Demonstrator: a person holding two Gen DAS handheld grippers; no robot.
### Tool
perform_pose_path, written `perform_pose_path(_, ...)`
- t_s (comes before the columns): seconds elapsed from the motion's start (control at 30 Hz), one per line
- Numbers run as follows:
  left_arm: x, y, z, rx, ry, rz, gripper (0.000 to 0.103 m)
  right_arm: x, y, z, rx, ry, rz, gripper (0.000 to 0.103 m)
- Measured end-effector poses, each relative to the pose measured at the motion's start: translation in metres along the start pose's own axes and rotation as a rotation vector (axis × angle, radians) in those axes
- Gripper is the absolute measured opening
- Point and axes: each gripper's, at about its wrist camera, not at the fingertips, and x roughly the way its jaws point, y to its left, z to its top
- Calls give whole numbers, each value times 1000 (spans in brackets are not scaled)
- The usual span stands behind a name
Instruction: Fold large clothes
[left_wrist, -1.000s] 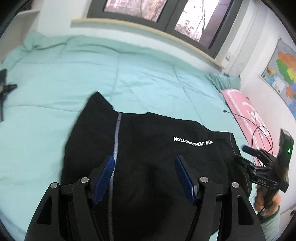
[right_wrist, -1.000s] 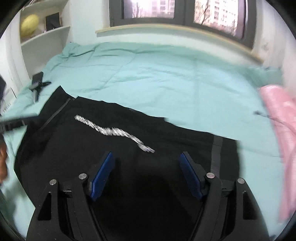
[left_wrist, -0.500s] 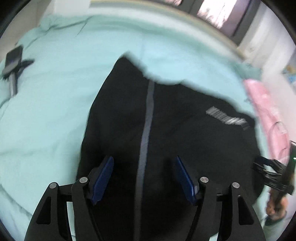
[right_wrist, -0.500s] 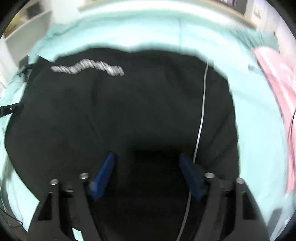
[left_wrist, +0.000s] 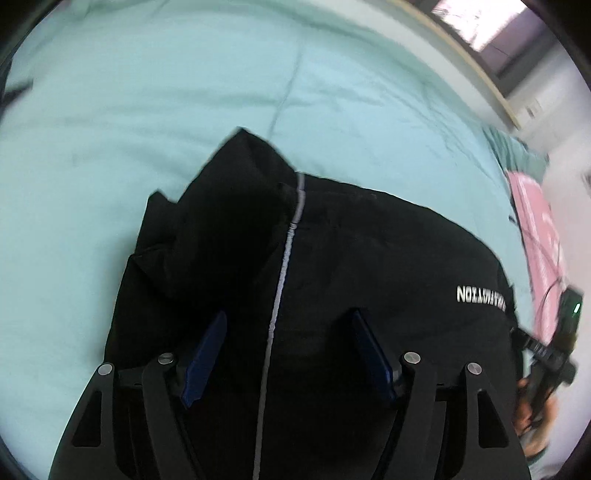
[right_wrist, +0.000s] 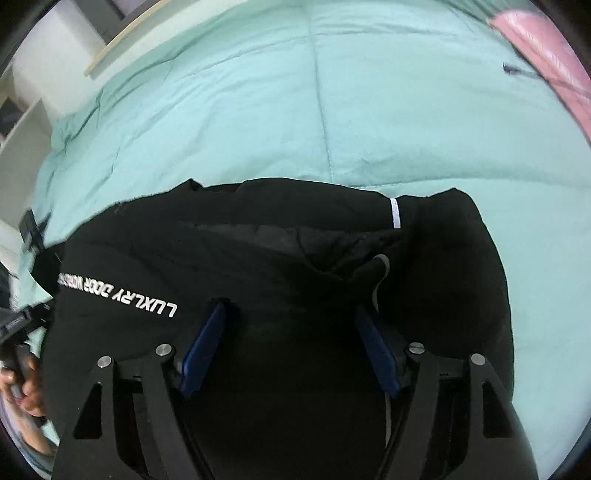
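A large black fabric garment with a thin white stripe and white block lettering (left_wrist: 369, 258) lies spread on the bed's mint-green quilted cover (left_wrist: 184, 92), its far edge bunched into a raised peak on the left side and a rumpled lobe on the right. The left hand-held gripper (left_wrist: 288, 350) hovers over the near part of the cloth with its blue-padded fingers (left_wrist: 205, 358) spread apart and nothing between them; the white stripe runs up the gap between the pads. The right hand-held gripper (right_wrist: 290, 347) is likewise released, its jaws wide over dark cloth beside the lettering, and grasps nothing. Each tool also appears at the margin of the other's view, held in the person's fist. The step in hand is judged to be the taking of a fresh hold on the near edge before a fold is carried away from the person. To do it well, each gripper should descend until one pad slides under the hem, closing on the edge layers only and not on the quilt beneath. The two holds should sit level and well apart, so that the fold line runs straight. The bunched far corners are best smoothed first, since creases trapped under a fold will stay. A pink pillow-like item with a dark cable across it (left_wrist: 535, 229) lies at the right of the bed, well apart from the cloth, and should be kept out of the sweep.
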Motion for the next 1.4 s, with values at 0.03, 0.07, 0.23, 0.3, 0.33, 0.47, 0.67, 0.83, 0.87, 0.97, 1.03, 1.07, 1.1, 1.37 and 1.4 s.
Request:
perform_pose_path(0.03, -8, 0, -5, 25, -21, 0, 72, -5, 0, -4, -7, -26, 3, 73)
perform_pose_path(0.07, -20, 1, -9, 34, -31, -4, 72, -11, -1, -7, -9, -41, 11, 73)
perform_pose_path(0.23, -109, 31, -51, 52, -107, -125, 72, -85, -14, -43, -34, -104, 56, 77)
perform_pose_path(0.3, -145, 44, -65, 66, -168, -113, 72, -115, -18, -61, -61, -151, 13, 79)
perform_pose_path(0.33, -157, 49, -70, 71, -191, -103, 73, -132, -23, -72, -66, -176, 8, 80)
perform_pose_path(0.47, -188, 69, -79, 69, -232, -85, 80, -174, -33, -104, -62, -235, 44, 85)
perform_pose_path(0.67, -171, 101, -83, -17, -143, -162, 80, -193, -31, -117, -85, -289, 17, 90)
perform_pose_path(0.83, -129, 112, -79, -51, -88, -177, 80, -163, -38, -111, -45, -253, 8, 90)
perform_pose_path(0.87, -121, 112, -78, -47, -81, -184, 80, -154, -41, -109, -41, -245, 2, 90)
perform_pose_path(0.97, -101, 111, -75, -42, -54, -224, 80, -127, -47, -102, -34, -212, -7, 90)
perform_pose_path(1.03, -85, 110, -72, -42, -25, -268, 80, -108, -53, -97, -25, -180, 13, 90)
perform_pose_path(1.07, -80, 111, -72, -43, -15, -279, 80, -100, -55, -96, -20, -168, 29, 90)
perform_pose_path(1.1, -73, 112, -70, -50, -5, -296, 80, -92, -57, -93, -16, -154, 45, 90)
perform_pose_path(1.37, -43, 123, -62, -105, 70, -417, 80, -37, -89, -76, 87, -53, 218, 99)
perform_pose_path(1.4, -41, 122, -61, -102, 79, -419, 81, -31, -94, -75, 110, -36, 257, 102)
